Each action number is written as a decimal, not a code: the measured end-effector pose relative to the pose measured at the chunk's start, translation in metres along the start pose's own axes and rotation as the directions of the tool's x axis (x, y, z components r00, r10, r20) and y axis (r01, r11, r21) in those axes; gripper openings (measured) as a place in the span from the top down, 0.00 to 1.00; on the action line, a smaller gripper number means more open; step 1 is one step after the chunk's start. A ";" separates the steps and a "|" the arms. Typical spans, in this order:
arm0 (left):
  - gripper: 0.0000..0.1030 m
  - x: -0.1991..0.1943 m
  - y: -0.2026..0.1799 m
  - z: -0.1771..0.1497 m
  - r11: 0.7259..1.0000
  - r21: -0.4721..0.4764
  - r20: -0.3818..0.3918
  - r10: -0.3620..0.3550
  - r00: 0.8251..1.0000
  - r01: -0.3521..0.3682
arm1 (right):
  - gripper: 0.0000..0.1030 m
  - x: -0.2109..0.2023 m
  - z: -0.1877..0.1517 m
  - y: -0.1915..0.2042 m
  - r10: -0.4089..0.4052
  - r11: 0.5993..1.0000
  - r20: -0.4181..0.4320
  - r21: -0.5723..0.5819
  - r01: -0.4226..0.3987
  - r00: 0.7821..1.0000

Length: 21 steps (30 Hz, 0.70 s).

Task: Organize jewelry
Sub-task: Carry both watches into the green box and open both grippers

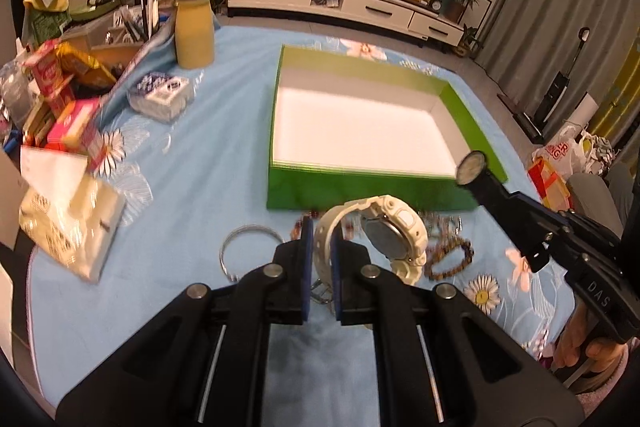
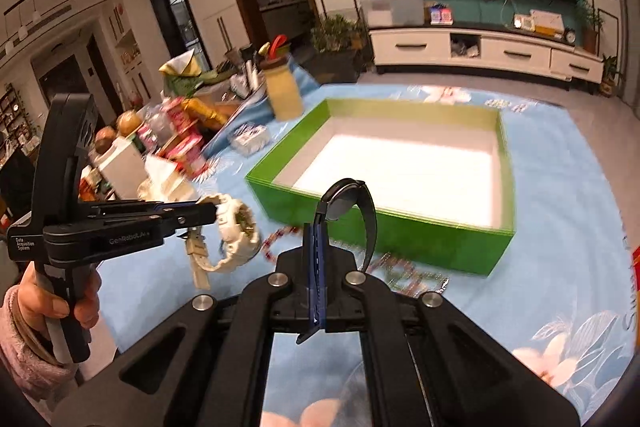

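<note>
My left gripper (image 1: 322,247) is shut on the strap of a white watch (image 1: 394,227) and holds it above the blue cloth, in front of the green box (image 1: 360,189). The white watch also shows in the right wrist view (image 2: 236,231). My right gripper (image 2: 316,239) is shut on the strap of a black watch (image 2: 348,205) and holds it up near the box's front wall (image 2: 400,231). The black watch shows in the left wrist view (image 1: 472,167). The box is open, with a white inside. A silver bangle (image 1: 248,247) and a brown bead bracelet (image 1: 450,259) lie on the cloth.
A yellow bottle (image 1: 195,31) stands at the back left. A pile of snack packets and boxes (image 1: 60,95) crowds the table's left side. A small patterned box (image 1: 160,95) lies near the bottle. More bead strings (image 2: 404,271) lie before the green box.
</note>
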<state>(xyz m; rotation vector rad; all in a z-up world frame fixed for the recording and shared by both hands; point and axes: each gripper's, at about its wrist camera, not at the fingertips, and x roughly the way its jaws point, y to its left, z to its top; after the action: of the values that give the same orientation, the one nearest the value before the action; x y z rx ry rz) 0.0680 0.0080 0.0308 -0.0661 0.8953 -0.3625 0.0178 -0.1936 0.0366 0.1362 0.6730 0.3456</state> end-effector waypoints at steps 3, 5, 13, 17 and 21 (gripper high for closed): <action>0.92 0.005 0.001 0.018 1.000 -0.008 0.010 -0.005 1.000 0.005 | 0.99 0.002 0.012 -0.013 -0.026 1.000 0.023 0.013 0.025 0.999; 0.92 0.009 0.001 0.029 1.000 -0.013 0.015 -0.013 1.000 0.014 | 0.99 0.006 0.020 -0.020 -0.046 0.999 0.032 0.015 0.046 0.998; 0.92 0.046 -0.016 0.073 0.999 0.029 0.019 0.018 1.000 -0.018 | 0.99 0.038 0.041 -0.046 -0.082 0.997 0.024 0.020 0.081 0.996; 0.92 0.072 -0.021 0.086 0.999 0.041 -0.005 0.034 0.999 -0.034 | 0.99 0.056 0.047 -0.057 -0.083 0.996 0.006 0.032 0.083 0.997; 0.91 0.104 -0.023 0.095 0.998 0.042 -0.051 0.052 0.997 -0.050 | 0.99 0.074 0.050 -0.065 -0.095 0.995 -0.019 0.034 0.096 0.995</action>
<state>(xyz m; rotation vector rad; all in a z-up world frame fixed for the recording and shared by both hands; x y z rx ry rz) 0.1941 -0.0568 0.0173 0.0034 0.9391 -0.3358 0.1212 -0.2289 0.0166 0.1342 0.7001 0.2434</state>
